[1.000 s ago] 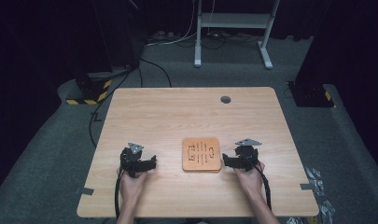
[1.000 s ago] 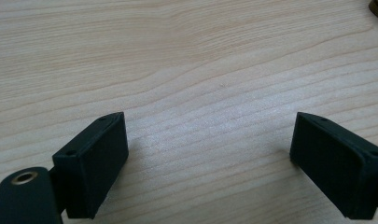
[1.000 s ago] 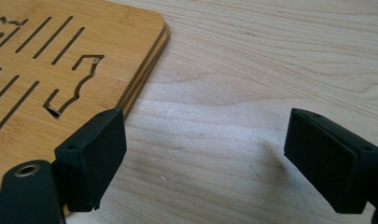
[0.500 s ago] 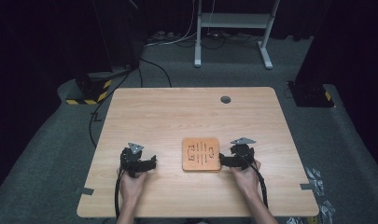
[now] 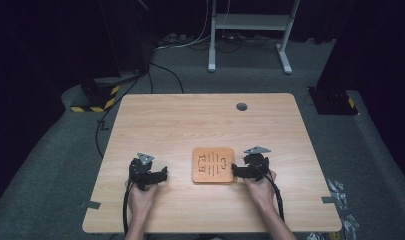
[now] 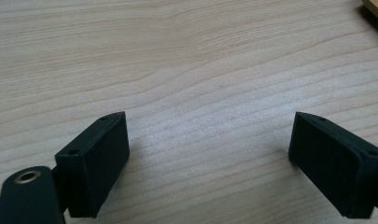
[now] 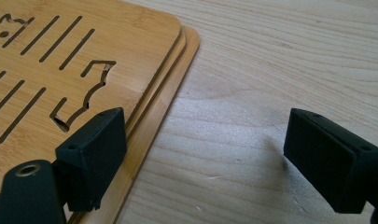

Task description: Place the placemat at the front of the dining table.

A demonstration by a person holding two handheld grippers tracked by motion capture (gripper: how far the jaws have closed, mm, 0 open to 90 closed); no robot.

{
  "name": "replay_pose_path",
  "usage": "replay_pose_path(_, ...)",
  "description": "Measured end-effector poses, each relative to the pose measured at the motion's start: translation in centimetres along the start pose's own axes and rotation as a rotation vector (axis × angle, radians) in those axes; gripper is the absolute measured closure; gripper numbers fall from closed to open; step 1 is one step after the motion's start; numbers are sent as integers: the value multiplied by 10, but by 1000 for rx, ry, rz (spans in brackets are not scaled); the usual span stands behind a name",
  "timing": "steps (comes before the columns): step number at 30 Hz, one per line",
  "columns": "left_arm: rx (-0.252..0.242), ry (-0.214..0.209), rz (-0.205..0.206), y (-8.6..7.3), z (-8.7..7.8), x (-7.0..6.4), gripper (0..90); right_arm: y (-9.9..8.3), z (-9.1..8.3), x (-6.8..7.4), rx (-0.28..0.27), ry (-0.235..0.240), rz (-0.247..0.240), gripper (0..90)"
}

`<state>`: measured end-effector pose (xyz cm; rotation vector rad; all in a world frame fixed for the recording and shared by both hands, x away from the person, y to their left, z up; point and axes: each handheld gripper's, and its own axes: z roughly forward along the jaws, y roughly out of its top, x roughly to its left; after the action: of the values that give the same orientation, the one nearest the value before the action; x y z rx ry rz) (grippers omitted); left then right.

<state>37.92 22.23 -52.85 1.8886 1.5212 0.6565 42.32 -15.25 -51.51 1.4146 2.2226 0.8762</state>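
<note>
dark floor rings a wooden table [image 5: 200, 120]; bamboo board [image 5: 213, 164] lies between both grippers. left gripper [image 6: 207, 163] gapes wide over bare wood, holding nothing. right gripper [image 7: 203, 161] gapes wide, empty, one jaw over the board's edge.

Pale wood grain, streaked lengthwise, across the surface [image 5: 190, 120]. Warmer orange-brown on the bamboo board [image 5: 213, 165], cut through with dark parallel slots and angular outlines. Matte black on both claws: left claw [image 6: 210, 158], right claw [image 7: 205, 158].
</note>
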Motion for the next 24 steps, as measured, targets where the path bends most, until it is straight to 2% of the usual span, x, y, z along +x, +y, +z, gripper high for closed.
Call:
replay_pose_path(14, 0, 1, -2, 0, 0, -1, 126, 4, 3, 10, 6, 19, -9, 132)
replay_pose_path(24, 0, -12, 8, 0, 0, -3, 129, 10, 6, 19, 1, 23, -34, 131)
